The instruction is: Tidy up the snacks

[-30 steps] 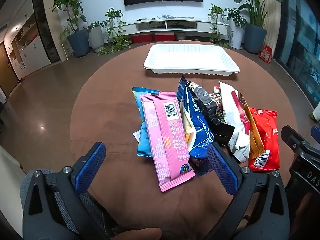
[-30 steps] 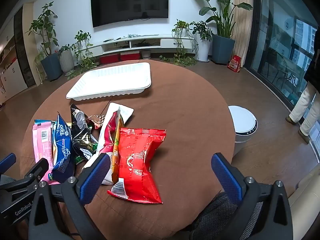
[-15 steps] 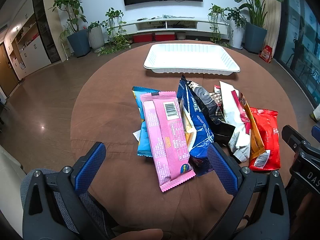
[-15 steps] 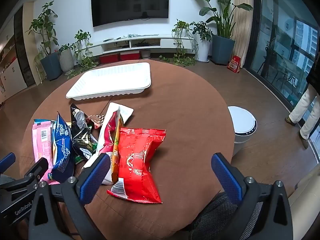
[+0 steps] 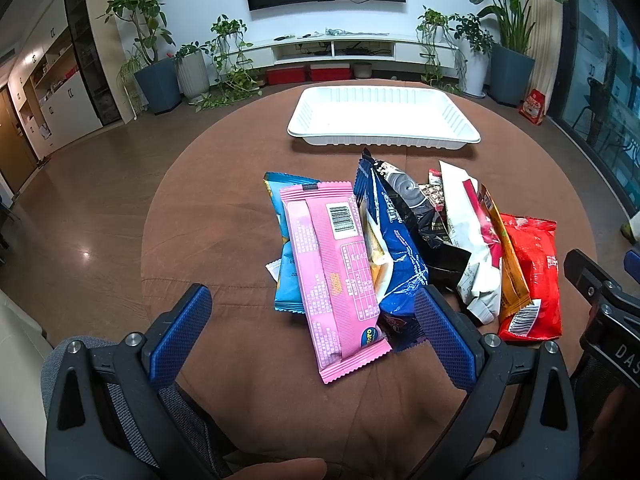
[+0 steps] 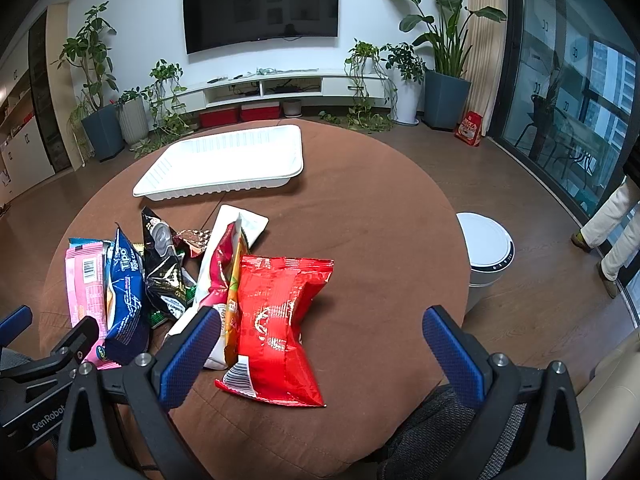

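Several snack packets lie in a heap on the round brown table (image 5: 216,216): a pink packet (image 5: 336,268), a light blue one (image 5: 286,276), a dark blue bag (image 5: 394,248), a black bag (image 5: 424,220), a white and red bag (image 5: 468,232) and a red bag (image 5: 534,268). An empty white tray (image 5: 384,116) sits beyond them. My left gripper (image 5: 316,336) is open and empty, just short of the pink packet. My right gripper (image 6: 320,344) is open and empty, with the red bag (image 6: 276,320) between its fingers' line of sight.
A white round bin (image 6: 486,252) stands on the floor right of the table. A person's legs (image 6: 612,232) show at the far right. Potted plants (image 5: 154,60) and a low TV cabinet (image 5: 340,48) line the far wall.
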Demonstrator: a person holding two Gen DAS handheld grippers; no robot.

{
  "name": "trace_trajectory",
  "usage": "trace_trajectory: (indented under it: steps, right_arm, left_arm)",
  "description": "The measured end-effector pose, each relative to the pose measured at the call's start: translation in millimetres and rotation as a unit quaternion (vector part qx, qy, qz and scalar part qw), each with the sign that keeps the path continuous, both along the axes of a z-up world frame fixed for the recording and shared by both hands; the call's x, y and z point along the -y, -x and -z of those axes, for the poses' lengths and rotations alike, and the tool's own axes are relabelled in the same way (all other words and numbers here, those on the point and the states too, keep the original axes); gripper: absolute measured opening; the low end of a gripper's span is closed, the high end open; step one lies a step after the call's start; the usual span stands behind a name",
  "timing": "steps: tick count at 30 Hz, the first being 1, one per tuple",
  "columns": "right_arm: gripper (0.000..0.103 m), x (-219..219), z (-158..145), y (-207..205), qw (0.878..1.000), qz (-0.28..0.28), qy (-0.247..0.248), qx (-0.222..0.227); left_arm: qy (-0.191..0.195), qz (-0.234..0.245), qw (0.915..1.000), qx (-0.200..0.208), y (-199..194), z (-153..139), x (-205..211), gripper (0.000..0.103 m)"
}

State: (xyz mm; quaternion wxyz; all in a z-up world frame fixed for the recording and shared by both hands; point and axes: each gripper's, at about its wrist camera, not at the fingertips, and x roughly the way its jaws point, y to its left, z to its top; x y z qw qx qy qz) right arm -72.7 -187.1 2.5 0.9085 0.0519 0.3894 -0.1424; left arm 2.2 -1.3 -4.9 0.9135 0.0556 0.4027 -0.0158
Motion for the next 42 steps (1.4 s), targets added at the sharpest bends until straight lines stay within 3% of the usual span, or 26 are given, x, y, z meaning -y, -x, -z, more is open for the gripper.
trace_trajectory:
  steps: [42]
  right_arm:
    - [0.103,-0.9,0.2,-2.0,1.000,0.000,0.002,0.000]
  left_arm:
    - [0.002,0.001,1.0000,-0.001,1.1,-1.4,-0.9,0.103]
